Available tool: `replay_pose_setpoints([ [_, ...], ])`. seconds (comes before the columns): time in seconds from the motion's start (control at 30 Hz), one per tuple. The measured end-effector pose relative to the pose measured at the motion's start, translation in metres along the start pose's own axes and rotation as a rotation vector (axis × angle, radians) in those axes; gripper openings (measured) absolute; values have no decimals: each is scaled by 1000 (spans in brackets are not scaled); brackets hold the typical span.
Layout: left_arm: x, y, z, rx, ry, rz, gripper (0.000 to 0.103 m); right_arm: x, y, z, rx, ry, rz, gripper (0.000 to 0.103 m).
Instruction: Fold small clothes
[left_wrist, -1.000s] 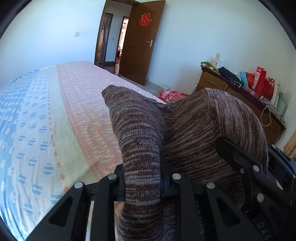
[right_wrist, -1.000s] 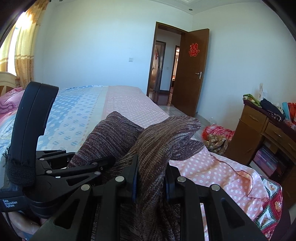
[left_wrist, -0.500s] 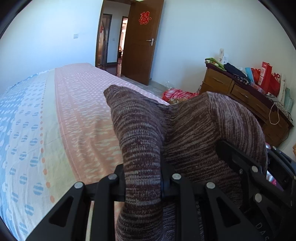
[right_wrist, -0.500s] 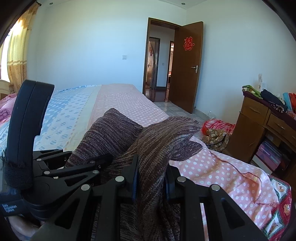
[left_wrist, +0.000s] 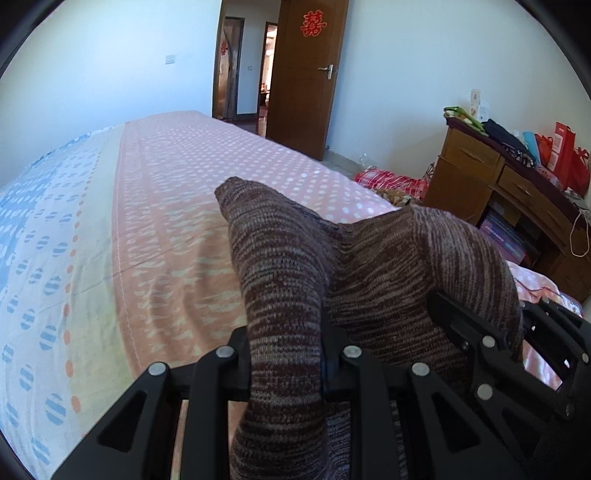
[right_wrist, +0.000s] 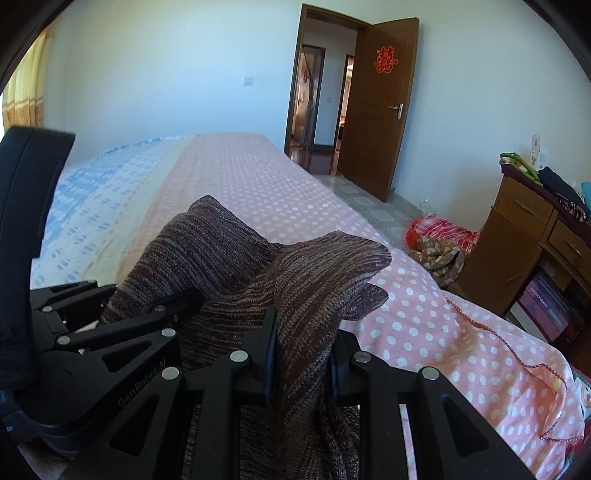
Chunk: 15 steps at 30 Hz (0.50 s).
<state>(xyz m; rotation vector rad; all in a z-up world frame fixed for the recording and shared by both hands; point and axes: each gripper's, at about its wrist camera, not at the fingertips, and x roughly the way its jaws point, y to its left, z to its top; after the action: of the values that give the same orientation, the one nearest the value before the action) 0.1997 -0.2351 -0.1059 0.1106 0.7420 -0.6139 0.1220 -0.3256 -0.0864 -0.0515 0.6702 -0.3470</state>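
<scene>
A brown and grey striped knit garment (left_wrist: 369, 273) hangs between both grippers above the bed (left_wrist: 155, 206). My left gripper (left_wrist: 286, 354) is shut on one edge of it; the cloth bunches up over the jaws and hides the fingertips. My right gripper (right_wrist: 301, 354) is shut on another edge of the same garment (right_wrist: 288, 280). The two grippers are close side by side: the right one shows at the right of the left wrist view (left_wrist: 509, 354), the left one at the left of the right wrist view (right_wrist: 122, 332).
The bed sheet is pink with white dots (right_wrist: 280, 192) and blue-patterned on the left. A wooden dresser (left_wrist: 517, 199) with bags stands at the right. A pile of red checked cloth (right_wrist: 439, 236) lies on the floor. An open door (right_wrist: 380, 110) is at the back.
Both grippers have lifted and tilted with the garment, so more of the bed and the door now show. The grip on the cloth is unchanged.
</scene>
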Motion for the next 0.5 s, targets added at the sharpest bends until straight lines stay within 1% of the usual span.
replay_pose_setpoints([
  [0.03, 4, 2, -1, -11, 12, 0, 24, 5, 0, -2, -4, 21, -3, 23],
  [0.07, 8, 3, -2, -18, 26, 4, 26, 9, -3, -2, 13, 48, 15, 23],
  [0.1, 11, 5, -3, -25, 44, 8, 29, 10, -7, -2, 32, 56, 29, 23],
  [0.13, 12, 6, -2, -31, 55, 8, 38, 12, -11, -2, 51, 70, 41, 24],
  [0.17, 13, 9, -1, -41, 66, 2, 45, 14, -17, -4, 74, 96, 55, 25],
  [0.2, 13, 13, 1, -58, 81, -13, 48, 17, -23, -7, 97, 121, 71, 31],
  [0.23, 13, 17, 1, -77, 96, -29, 55, 18, -31, -11, 130, 144, 88, 39],
  [0.27, 11, 25, 0, -104, 116, -54, 60, 18, -38, -14, 159, 159, 101, 44],
  [0.3, 8, 33, 0, -126, 126, -88, 60, 14, -49, -20, 208, 170, 121, 50],
  [0.33, 2, 43, -2, -147, 133, -125, 60, 8, -59, -25, 248, 170, 143, 51],
  [0.37, -3, 49, -4, -156, 130, -137, 60, -3, -72, -32, 308, 162, 177, 51],
  [0.43, -22, 60, -11, -149, 104, -160, 59, -23, -88, -45, 376, 154, 185, 51],
  [0.5, -42, 65, -23, -138, 79, -183, 59, -42, -93, -57, 418, 143, 206, 51],
])
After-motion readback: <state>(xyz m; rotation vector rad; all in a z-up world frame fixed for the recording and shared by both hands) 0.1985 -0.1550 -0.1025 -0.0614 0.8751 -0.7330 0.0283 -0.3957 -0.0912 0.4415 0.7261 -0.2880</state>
